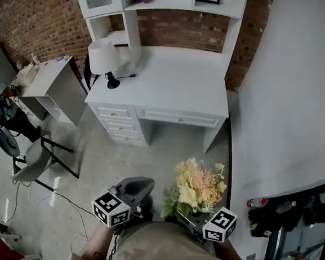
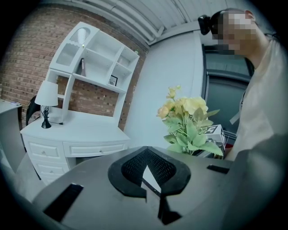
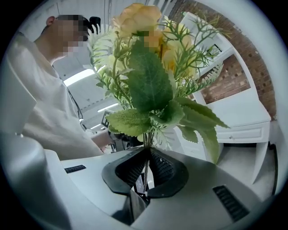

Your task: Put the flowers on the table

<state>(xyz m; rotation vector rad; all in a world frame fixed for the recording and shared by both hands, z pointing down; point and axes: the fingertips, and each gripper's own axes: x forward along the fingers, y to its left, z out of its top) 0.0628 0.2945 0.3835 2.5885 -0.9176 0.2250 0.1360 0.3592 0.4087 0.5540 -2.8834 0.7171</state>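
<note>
My right hand-held gripper [image 3: 145, 168] pinches only the thin stems of the flowers [image 3: 148, 76]. In the head view they sit low in the middle of the frame, well short of the white counter [image 1: 167, 76] at upper centre. The bunch looks top-heavy: yellow and pale pink blooms over broad green leaves, standing upright. I judge it could swivel or slip between the pads, or topple once set down. My left hand-held gripper [image 2: 148, 173] is pressed together, empty.

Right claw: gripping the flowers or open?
Shut on the flowers: the right claw pinches their thin stems between its pads; the blooms stand upright above.
</note>
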